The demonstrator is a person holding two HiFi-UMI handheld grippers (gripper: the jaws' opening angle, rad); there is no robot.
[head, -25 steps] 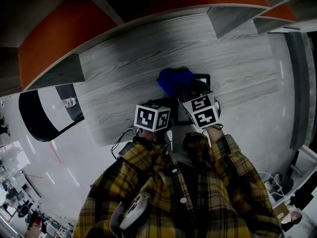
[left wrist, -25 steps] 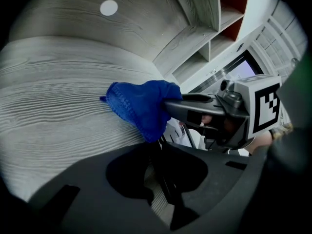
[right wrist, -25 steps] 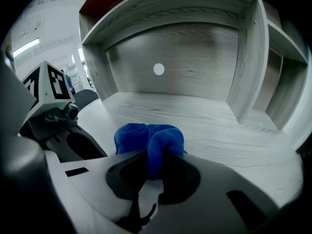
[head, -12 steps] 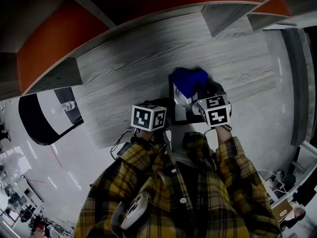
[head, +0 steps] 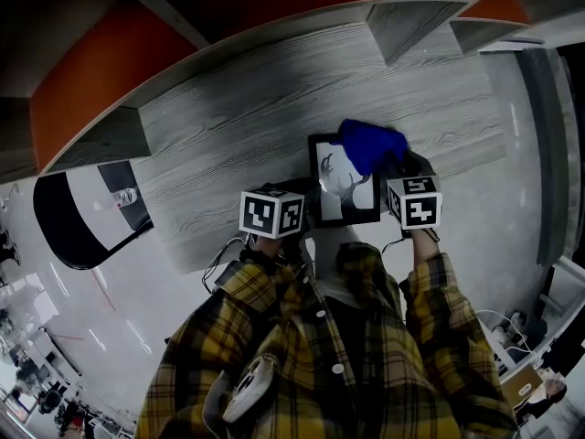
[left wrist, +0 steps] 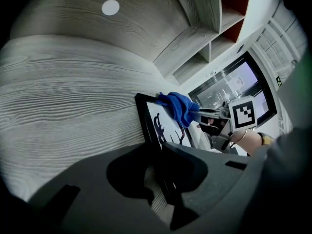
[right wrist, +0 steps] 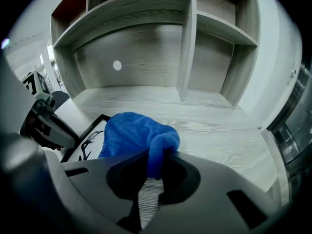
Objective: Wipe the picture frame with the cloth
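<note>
A black picture frame (head: 340, 188) with a white deer print lies on the grey wooden desk (head: 228, 126). My left gripper (head: 306, 210) is shut on the frame's near left edge, and the frame's rim (left wrist: 146, 118) runs in between its jaws (left wrist: 160, 156). My right gripper (head: 393, 167) is shut on a bunched blue cloth (head: 370, 146), which rests on the frame's far right corner. In the right gripper view the cloth (right wrist: 134, 130) hangs out of that gripper (right wrist: 153, 162) over the frame (right wrist: 87, 143). From the left gripper view, the cloth (left wrist: 178, 106) sits on the frame's far edge.
Grey shelf compartments with upright dividers (right wrist: 187, 43) and orange back panels (head: 110, 71) rise behind the desk. A black and white object (head: 82, 208) stands on the floor to the left. The desk's near edge runs just under the frame.
My right gripper has dragged the blue cloth rightwards across the frame, uncovering the deer print. The left gripper and the frame have stayed in place.
</note>
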